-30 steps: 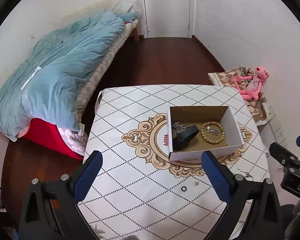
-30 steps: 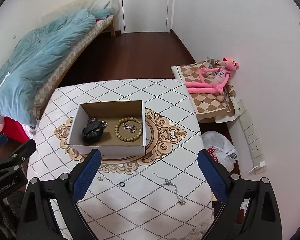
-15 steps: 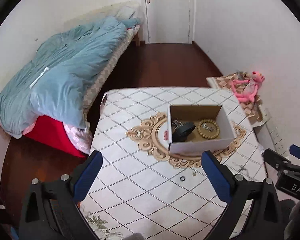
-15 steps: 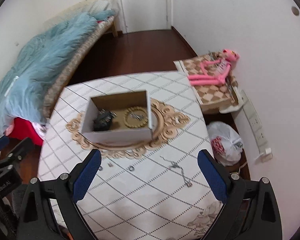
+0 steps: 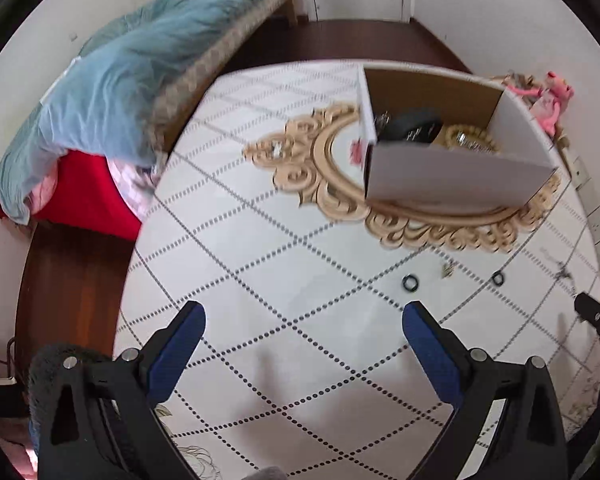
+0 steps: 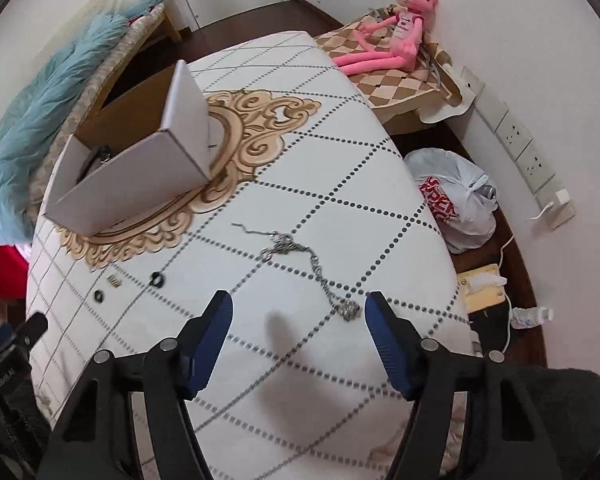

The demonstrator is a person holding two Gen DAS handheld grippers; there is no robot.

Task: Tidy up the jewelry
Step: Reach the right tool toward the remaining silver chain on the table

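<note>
A silver chain necklace (image 6: 300, 256) lies on the white patterned table (image 6: 340, 184), its near end just ahead of my right gripper (image 6: 299, 307). The right jaws are closing, with nothing between them. Two small black rings (image 6: 156, 279) (image 6: 98, 295) and a tiny gold piece (image 6: 114, 281) lie to the left. My left gripper (image 5: 302, 320) hangs open above bare tabletop, the black rings (image 5: 410, 282) (image 5: 497, 279) and the gold piece (image 5: 446, 269) just beyond its right finger. The open cardboard box (image 5: 452, 176) holds a wooden bead bracelet (image 5: 466, 138), a dark item (image 5: 414, 122) and a chain.
A bed with a blue duvet (image 5: 140, 72) stands left of the table. On the right are a pink plush toy (image 6: 396, 32) on a checked cushion, a white plastic bag (image 6: 456, 200) on the floor, and wall sockets (image 6: 520, 148). Dark wood floor surrounds the table.
Both grippers have dropped much closer to the table and tilted further down. The right gripper's fingers have come nearer together. The necklace now lies just ahead of the right fingers.
</note>
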